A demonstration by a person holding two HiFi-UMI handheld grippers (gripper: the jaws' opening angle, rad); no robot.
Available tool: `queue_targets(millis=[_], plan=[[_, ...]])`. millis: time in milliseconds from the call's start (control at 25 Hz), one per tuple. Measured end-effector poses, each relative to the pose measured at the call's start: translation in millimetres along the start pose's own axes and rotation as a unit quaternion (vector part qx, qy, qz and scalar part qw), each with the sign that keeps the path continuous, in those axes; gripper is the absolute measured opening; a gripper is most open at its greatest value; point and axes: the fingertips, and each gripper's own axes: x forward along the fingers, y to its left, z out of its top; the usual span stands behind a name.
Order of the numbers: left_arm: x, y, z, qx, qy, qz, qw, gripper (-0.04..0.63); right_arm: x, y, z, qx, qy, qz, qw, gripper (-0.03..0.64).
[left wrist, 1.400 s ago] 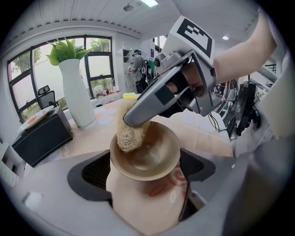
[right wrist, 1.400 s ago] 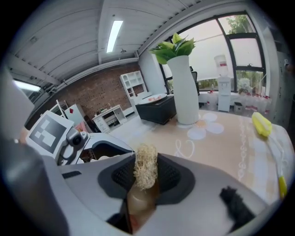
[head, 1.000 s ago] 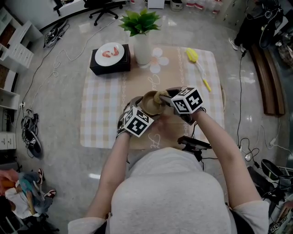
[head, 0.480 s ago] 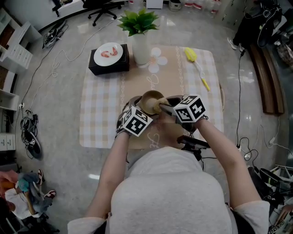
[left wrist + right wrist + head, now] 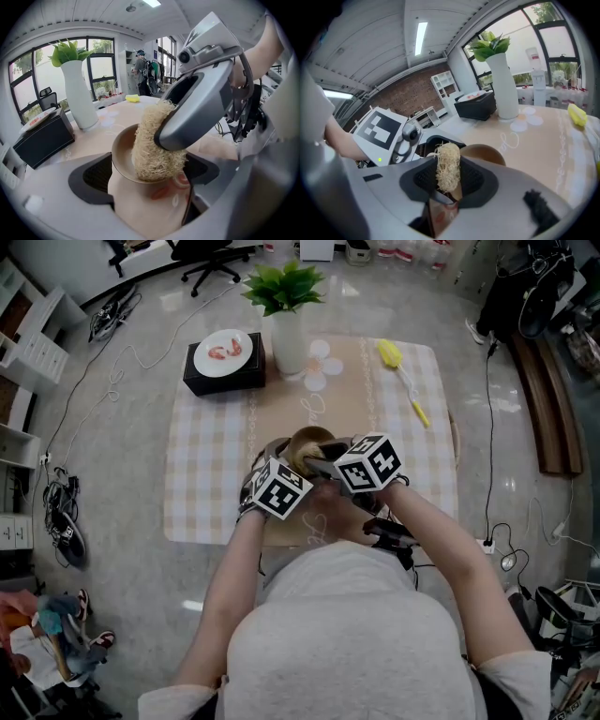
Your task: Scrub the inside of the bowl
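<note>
Between the left claw's (image 5: pixel 149 174) jaws: a brown bowl (image 5: pixel 121 152), which the claw is gripping, its mouth tilting sideways. Right claw (image 5: pixel 447 182) is clamping a loofah scrubber (image 5: pixel 448 165) and is pressing it into the bowl's inside, just ahead of the left claw, over the table (image 5: pixel 208 460).

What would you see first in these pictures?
A scratchy scrubber in the right tool is pushed into a tan bowl that the left tool holds tilted, in the middle. Behind them stands a white vase of green leaves, with a yellow brush at the far right.
</note>
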Motion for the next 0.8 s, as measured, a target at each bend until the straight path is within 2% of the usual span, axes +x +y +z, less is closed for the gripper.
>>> queue_targets(millis=[280,400,520,800], plan=[[-1,1,2,-0.008,-0.013,0.009,0.9998,0.488,-7,-10,19,0.020,-0.064,-0.020,0.998,0.107],[-7,4,8,-0.012,-0.041,0.014,0.9990,0.511,-16,-15,24,0.027,-0.082,-0.027,0.996,0.107],[-15,1,19,-0.014,-0.065,0.000,0.9978,0.524,-27,-19,28,0.040,-0.100,-0.032,0.994,0.107],[-31,-1,30,-0.009,-0.103,0.008,0.9946,0.523,-56,-25,44,0.059,-0.160,-0.051,0.984,0.107]])
